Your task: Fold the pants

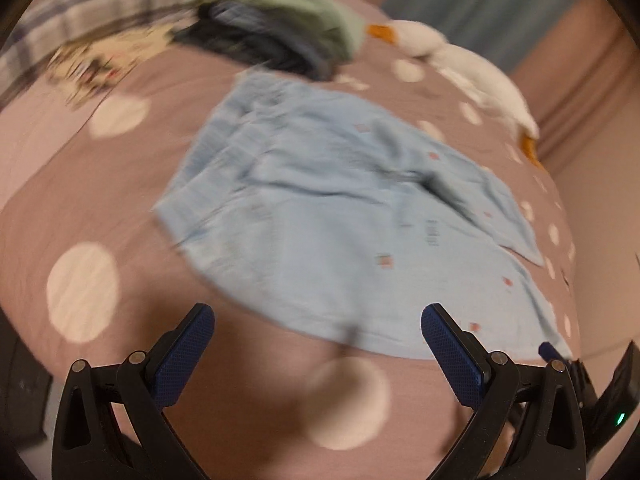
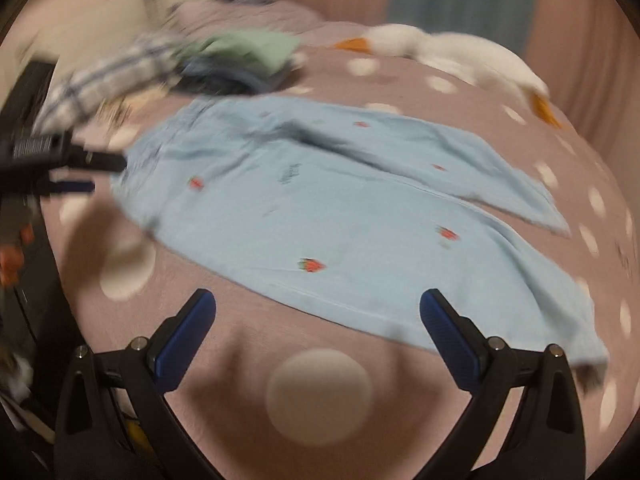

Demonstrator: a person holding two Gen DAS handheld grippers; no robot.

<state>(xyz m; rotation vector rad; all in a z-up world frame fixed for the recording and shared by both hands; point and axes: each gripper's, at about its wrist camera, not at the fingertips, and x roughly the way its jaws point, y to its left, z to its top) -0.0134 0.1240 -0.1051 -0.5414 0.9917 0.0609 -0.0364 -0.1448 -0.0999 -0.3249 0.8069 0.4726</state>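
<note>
Light blue pants with small red strawberry prints lie spread flat on a pink bedsheet with white dots. Their two legs run toward the right. My left gripper hovers open just short of the pants' near edge, nothing between its blue pads. The right wrist view shows the same pants, with my right gripper open at the near hem and its right finger over the fabric edge. The left gripper shows at the far left of that view, by the waistband. Both views are motion-blurred.
A pile of green and dark folded clothes and a plaid cloth sit behind the pants. A white plush goose with orange beak and feet lies along the back right. The bed's edge drops off at the right.
</note>
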